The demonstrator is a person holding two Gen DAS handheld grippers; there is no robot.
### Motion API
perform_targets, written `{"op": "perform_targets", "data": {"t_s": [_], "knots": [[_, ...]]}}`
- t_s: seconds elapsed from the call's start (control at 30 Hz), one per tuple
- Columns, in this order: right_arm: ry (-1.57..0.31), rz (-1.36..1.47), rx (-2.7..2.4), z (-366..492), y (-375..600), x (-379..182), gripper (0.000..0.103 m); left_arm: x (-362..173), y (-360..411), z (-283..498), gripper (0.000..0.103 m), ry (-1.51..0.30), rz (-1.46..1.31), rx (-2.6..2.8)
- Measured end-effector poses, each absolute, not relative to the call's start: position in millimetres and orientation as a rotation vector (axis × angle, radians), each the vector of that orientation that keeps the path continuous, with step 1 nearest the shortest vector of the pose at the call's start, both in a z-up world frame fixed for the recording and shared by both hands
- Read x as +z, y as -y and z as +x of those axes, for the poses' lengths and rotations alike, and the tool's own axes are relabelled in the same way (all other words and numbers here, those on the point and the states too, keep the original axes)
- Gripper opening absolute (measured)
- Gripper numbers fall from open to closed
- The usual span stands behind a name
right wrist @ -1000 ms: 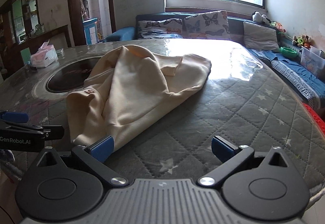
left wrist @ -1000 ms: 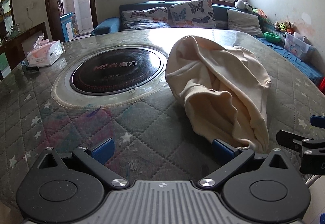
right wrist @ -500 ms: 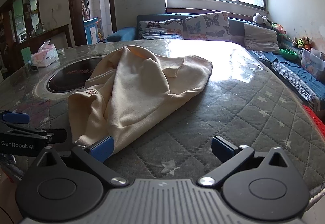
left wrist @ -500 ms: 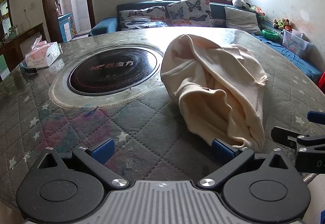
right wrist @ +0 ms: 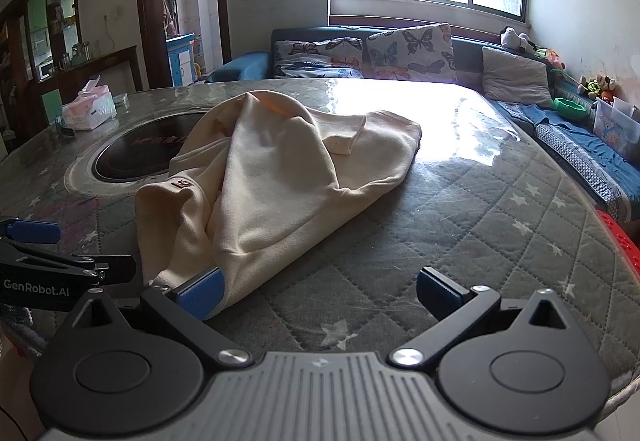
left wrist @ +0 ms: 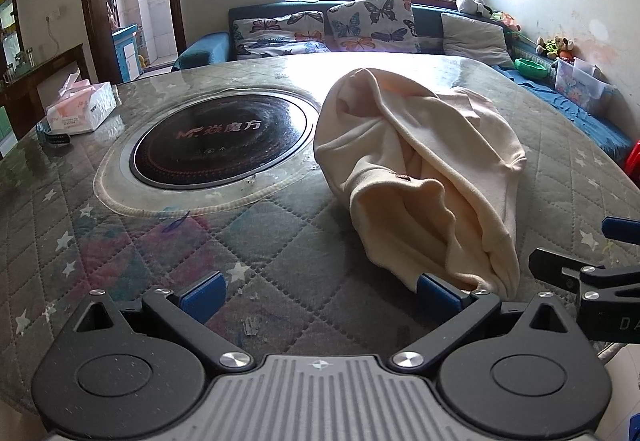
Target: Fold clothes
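A cream sweatshirt lies bunched on the round quilted table, with a small brown tag on its hem; the right wrist view shows the cream sweatshirt too. My left gripper is open, its right blue pad at the near hem of the garment, nothing between the fingers. My right gripper is open as well, its left blue pad against the garment's near corner. The right gripper shows at the right edge of the left wrist view, and the left gripper at the left edge of the right wrist view.
A black induction hob is set into the table left of the garment. A tissue box stands at the far left edge. A sofa with butterfly cushions runs behind the table, with toys and a plastic bin to the right.
Both grippers have drawn slightly closer to the sweatshirt's near hem. The garment itself lies as before, and both grippers stay open.
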State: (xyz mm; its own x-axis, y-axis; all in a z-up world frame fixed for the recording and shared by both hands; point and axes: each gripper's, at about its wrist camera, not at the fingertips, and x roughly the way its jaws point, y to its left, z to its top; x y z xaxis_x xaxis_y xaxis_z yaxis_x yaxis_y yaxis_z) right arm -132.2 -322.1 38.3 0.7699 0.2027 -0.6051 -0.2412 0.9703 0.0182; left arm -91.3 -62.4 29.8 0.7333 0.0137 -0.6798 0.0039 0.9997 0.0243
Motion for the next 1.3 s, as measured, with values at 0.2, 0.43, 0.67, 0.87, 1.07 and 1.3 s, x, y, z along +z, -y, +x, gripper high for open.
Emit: {"op": "perform_targets", "data": {"t_s": [0.2, 0.43, 0.67, 0.87, 1.07, 1.3], "knots": [[-0.648, -0.063, 0.242, -131.1, 321.6, 39.1, 0.103, 31.0, 63.5, -90.9, 0.103, -0.746, 0.027, 0.003], [-0.645, -0.062, 0.244, -130.9, 321.9, 40.9, 0.103, 32.8, 64.9, -90.2, 0.103, -0.743, 0.028, -0.002], [-0.642, -0.062, 0.25, -129.8, 320.5, 42.6, 0.103, 34.7, 66.1, -89.0, 0.103, -0.74, 0.031, -0.007], [-0.641, -0.062, 0.259, -127.2, 319.7, 43.6, 0.103, 36.3, 66.5, -86.5, 0.103, -0.736, 0.033, -0.012], [-0.64, -0.07, 0.27, -121.3, 316.1, 45.1, 0.103, 38.0, 64.8, -79.4, 0.103, -0.731, 0.036, -0.011], [-0.644, -0.076, 0.284, -107.1, 312.8, 47.6, 0.103, 39.9, 61.1, -65.5, 0.103, -0.72, 0.048, 0.003]]}}
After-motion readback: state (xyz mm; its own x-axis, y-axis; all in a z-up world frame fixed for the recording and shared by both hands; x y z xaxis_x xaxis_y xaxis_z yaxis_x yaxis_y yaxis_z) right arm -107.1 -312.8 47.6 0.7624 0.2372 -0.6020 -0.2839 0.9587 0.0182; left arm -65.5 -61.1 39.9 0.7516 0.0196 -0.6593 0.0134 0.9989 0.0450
